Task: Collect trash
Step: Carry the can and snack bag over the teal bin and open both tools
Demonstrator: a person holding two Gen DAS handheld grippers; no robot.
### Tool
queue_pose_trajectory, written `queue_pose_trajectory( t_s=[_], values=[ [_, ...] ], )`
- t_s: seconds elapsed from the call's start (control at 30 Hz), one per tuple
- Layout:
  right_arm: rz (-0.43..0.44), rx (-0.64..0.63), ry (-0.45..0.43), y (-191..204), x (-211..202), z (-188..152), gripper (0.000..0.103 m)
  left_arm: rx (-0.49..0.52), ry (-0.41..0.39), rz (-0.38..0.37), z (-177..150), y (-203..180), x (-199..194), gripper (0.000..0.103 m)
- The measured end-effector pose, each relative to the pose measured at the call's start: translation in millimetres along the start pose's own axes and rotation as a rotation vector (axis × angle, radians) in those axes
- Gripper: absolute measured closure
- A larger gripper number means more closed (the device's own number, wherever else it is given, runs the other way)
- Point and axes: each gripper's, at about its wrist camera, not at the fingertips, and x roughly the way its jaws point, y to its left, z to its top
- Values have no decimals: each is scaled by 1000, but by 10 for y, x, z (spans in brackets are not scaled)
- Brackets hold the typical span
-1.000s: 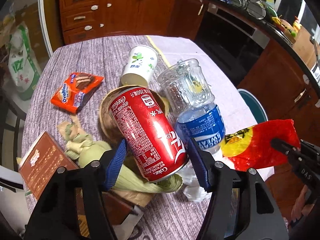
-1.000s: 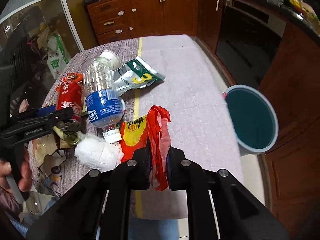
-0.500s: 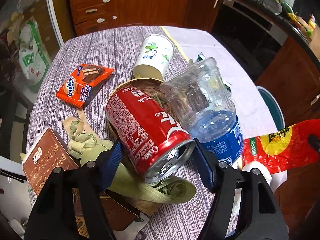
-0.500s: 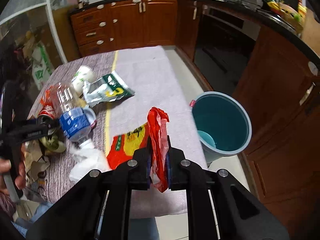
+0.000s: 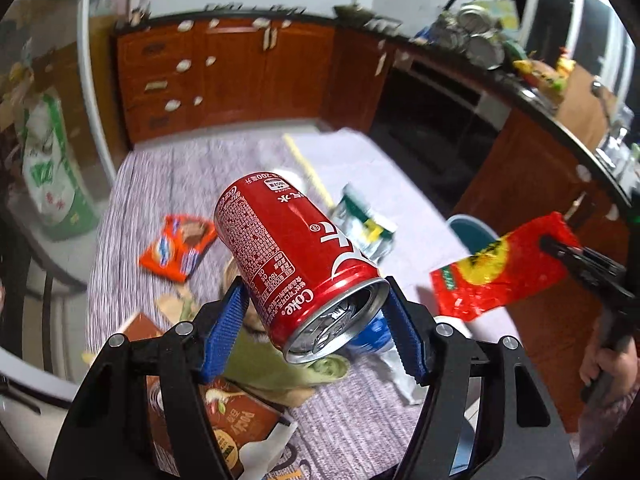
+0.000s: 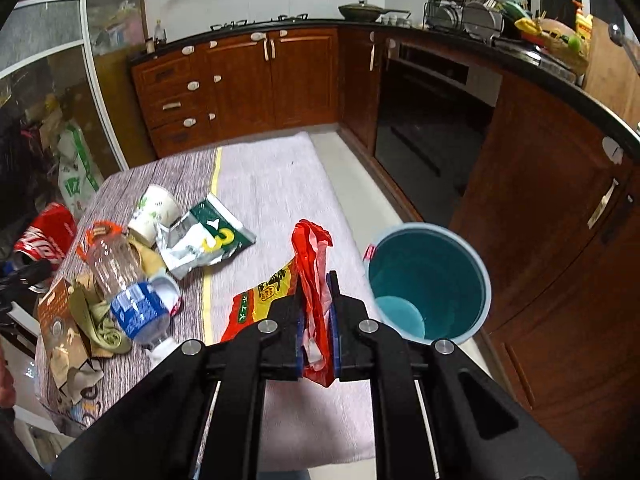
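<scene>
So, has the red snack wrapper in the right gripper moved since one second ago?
Yes. The red snack wrapper, clamped in the right gripper, has been lifted off the table and carried toward the teal bin, which now sits much closer beside it.

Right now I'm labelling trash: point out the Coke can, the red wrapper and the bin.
Coke can (image 5: 292,256), left wrist view, printed side.
Red wrapper (image 6: 314,264), right wrist view, crumpled top.
Bin (image 6: 478,266), right wrist view, rim.

left wrist: above table (image 5: 152,184), facing cabinets | right wrist: higher, table's right | shared: bin (image 6: 472,264)
</scene>
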Motion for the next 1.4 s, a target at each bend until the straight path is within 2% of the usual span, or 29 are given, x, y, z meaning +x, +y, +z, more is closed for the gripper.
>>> queue_pose_trajectory(
  t_s=[0.17,0.23,0.37,0.43,0.53,0.6,0.7,0.77,0.87,1.0,1.1,1.2,1.3,1.4],
  values=[
    [-44,23,-49,-174,-75,154,94,79,-2,-74,142,-384,94,35],
    [-36,58,-48,-292,-92,213,94,109,4,-93,173,-536,202,35],
    [-58,61,-63,-395,-110,254,94,113,34,-151,218,-711,381,35],
    [-49,72,-63,-436,-100,271,94,120,37,-154,239,-776,451,35],
    [84,121,-18,-449,-9,307,94,129,45,-178,225,-837,504,35],
    [18,66,-48,-339,-2,337,94,139,54,-195,208,-867,532,35],
    [5,21,-62,-205,51,396,94,163,104,-214,100,-1004,721,35],
    [-34,-24,-77,-122,85,419,94,166,146,-235,54,-1067,871,35],
    [-34,-31,-67,-120,153,421,94,178,205,-275,-38,-1186,1067,35],
    [-49,-14,-54,-240,241,441,94,224,272,-294,-165,-1409,1313,35],
    [-66,16,-55,-420,254,455,94,232,301,-273,-180,-1438,1461,35],
    [-94,46,-67,-650,256,494,94,229,277,-250,-37,-1449,1479,35],
    [-135,92,-80,-972,277,531,94,250,218,-237,211,-1475,1394,35],
    [-195,138,-66,-1339,363,491,94,282,193,-251,413,-1596,1423,35]
  ],
)
